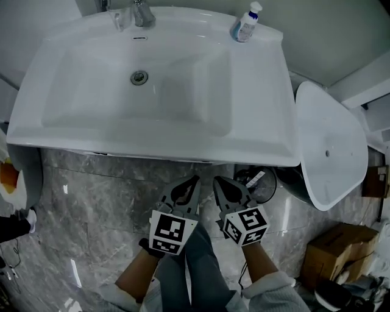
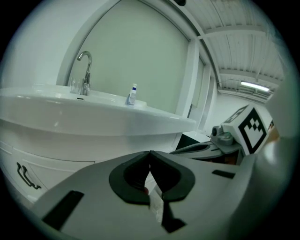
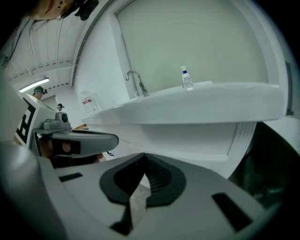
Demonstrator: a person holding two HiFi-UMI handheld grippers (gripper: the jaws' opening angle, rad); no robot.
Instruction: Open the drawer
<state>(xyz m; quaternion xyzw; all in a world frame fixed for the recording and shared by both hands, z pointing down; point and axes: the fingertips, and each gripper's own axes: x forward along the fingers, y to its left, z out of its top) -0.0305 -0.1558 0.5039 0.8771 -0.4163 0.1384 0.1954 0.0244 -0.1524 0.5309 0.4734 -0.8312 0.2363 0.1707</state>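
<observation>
My left gripper (image 1: pixel 194 184) has its two jaws pressed together, and nothing is between them. My right gripper (image 1: pixel 219 184) is the same: jaws together, nothing held. The two grippers sit side by side, near each other but not touching. Each has its marker cube behind the jaws, the left cube (image 1: pixel 167 231) and the right cube (image 1: pixel 245 224).

Both grippers point at the front edge of the white sink (image 1: pixel 91 143) and sit just below that edge in the head view. They do not touch it.

The drawer (image 2: pixel 61 164) is under the sink. I see its white front in the left gripper view, with a black handle (image 2: pixel 26 174) toward its left end. The left gripper is in front of the drawer and apart from it. In the head view the sink hides the drawer.

At the back edge of the sink stands a faucet (image 1: pixel 141 12). A soap bottle (image 1: pixel 245 23) stands at the back right corner. The drain (image 1: pixel 139 77) is in the bowl, nearer the back.

Under the grippers is a grey marble floor (image 1: pixel 91 201). To the right of the sink is a white oval lid (image 1: pixel 329 146), and a cardboard box (image 1: pixel 338 250) is on the floor below it.
</observation>
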